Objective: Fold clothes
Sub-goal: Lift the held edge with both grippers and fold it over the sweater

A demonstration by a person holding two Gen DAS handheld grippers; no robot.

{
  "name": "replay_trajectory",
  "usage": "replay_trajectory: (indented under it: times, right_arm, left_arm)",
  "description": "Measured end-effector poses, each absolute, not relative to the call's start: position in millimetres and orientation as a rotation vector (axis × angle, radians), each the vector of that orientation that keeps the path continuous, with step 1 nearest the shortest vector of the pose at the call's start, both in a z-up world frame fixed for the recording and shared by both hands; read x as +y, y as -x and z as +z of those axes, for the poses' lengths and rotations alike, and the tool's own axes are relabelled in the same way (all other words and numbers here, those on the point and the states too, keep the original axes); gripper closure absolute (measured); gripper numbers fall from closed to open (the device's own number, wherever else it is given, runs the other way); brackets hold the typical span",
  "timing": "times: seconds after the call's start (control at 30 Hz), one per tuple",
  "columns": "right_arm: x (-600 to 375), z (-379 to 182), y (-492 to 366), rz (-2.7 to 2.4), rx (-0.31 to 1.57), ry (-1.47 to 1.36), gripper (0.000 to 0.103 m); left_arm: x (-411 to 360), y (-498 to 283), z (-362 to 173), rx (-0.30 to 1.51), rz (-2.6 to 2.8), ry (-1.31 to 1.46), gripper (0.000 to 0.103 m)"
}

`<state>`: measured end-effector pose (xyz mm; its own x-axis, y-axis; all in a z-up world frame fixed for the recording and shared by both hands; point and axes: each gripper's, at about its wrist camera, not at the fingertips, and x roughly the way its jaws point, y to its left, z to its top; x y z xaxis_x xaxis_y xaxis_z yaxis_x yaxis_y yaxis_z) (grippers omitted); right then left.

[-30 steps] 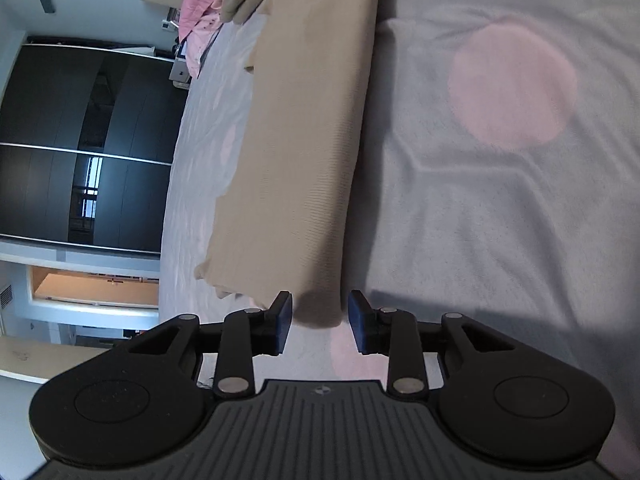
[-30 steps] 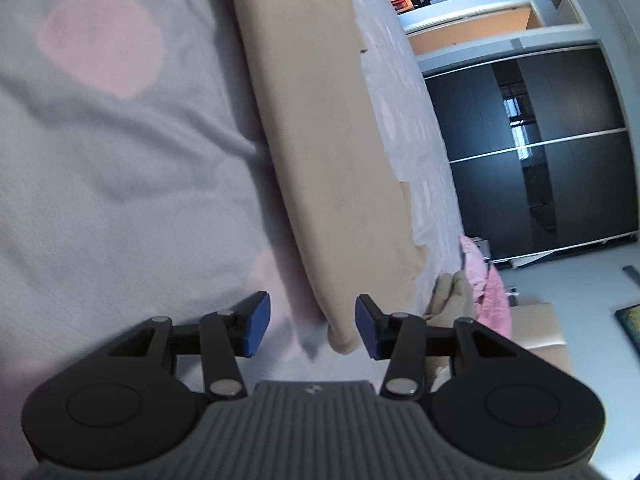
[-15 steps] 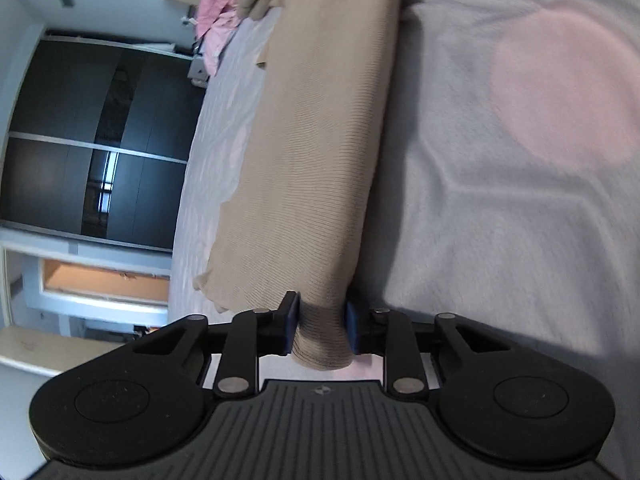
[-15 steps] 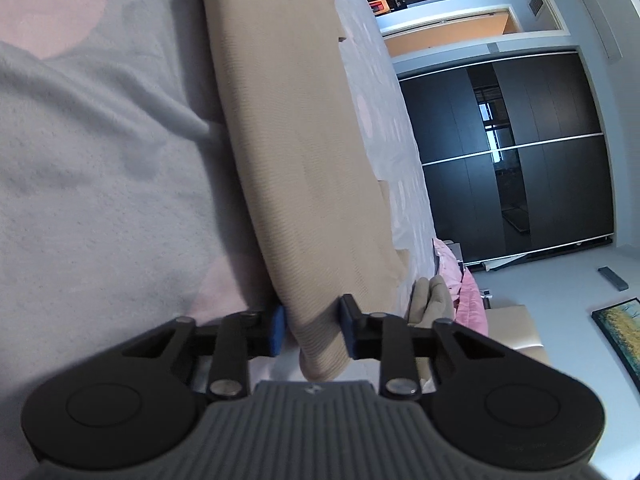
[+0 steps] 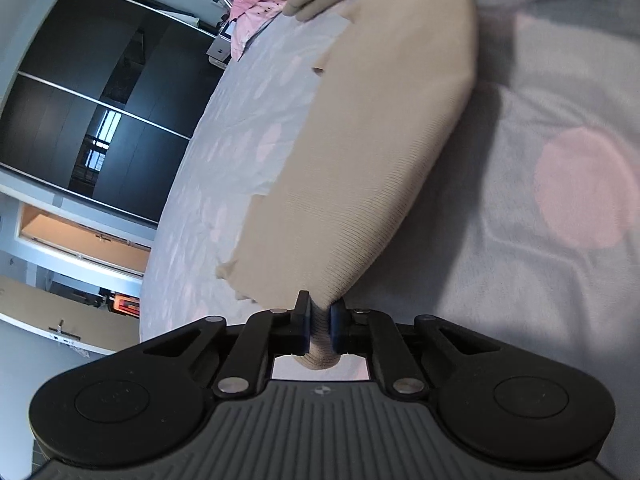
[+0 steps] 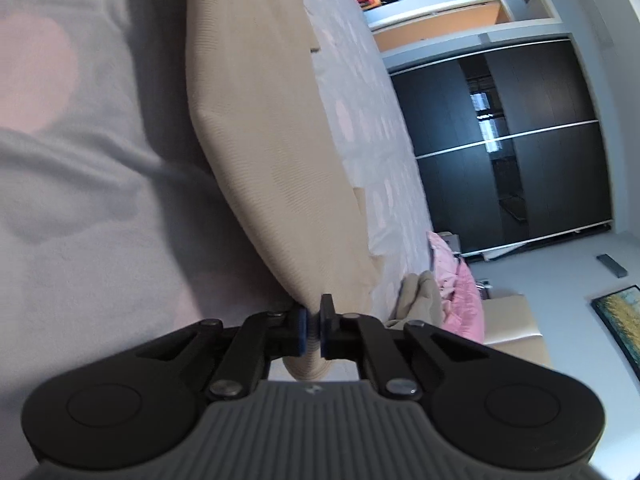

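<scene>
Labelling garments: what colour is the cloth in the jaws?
Beige, fine ribbed knit; clearest in the left wrist view.

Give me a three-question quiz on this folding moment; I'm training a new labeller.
1. True or false: the left gripper is shut on the beige garment.
2. The right gripper grips: A) the pink clothing, B) the beige garment, C) nothing.
3. What pattern does the bedsheet carry?

Key: 1 true, its jaws have just been closing and fabric is pinched between them. 2 B, at the garment's other end. 3 Pale pink circles on grey; the pink clothing lies apart, beyond the bed's far edge.
</scene>
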<state>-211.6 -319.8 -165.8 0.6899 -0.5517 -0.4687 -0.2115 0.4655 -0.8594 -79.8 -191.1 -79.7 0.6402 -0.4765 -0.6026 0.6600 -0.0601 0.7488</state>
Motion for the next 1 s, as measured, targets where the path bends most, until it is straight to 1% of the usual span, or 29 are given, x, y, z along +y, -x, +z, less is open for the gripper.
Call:
replay_trajectory:
  times: [0.2, 0.33, 0.5, 0.83, 0.87, 0.9, 0.93, 1.0]
  right_arm:
    - [-297, -138, 255, -0.104, 0.848, 1.078, 0.097]
    - [-282, -131, 278, -0.023, 0.894, 1.052, 0.097]
    - [-266, -126, 306, 0.122, 0.938, 1.007, 0.097]
    - [-260, -157, 310, 0.228, 1.04, 1.059, 0.095]
    - [-260, -157, 310, 0.232, 1.046, 1.059, 0.089]
    - [-259, -157, 311, 0.239, 1.05, 1.056, 0.079]
    - [-258, -155, 313, 0.247, 1.051, 1.052, 0.075]
    - [-257, -152, 317, 0.262, 1.046, 1.043, 0.075]
  left_arm:
    - [-160, 90, -51, 0.229, -1.001, -1.321, 0.097]
    - [-139, 106, -45, 0.25, -1.038, -1.327, 0.097]
    - [-123, 127, -56, 0.259, -1.104, -1.411, 0.097]
    - [-133, 115, -102, 0.376, -1.135, -1.537, 0.096]
    - [-133, 114, -103, 0.389, -1.134, -1.539, 0.094]
    - [-132, 113, -104, 0.402, -1.132, -1.54, 0.09]
    - [-132, 112, -104, 0.412, -1.132, -1.539, 0.089]
    - [-131, 110, -101, 0.429, -1.134, -1.528, 0.088]
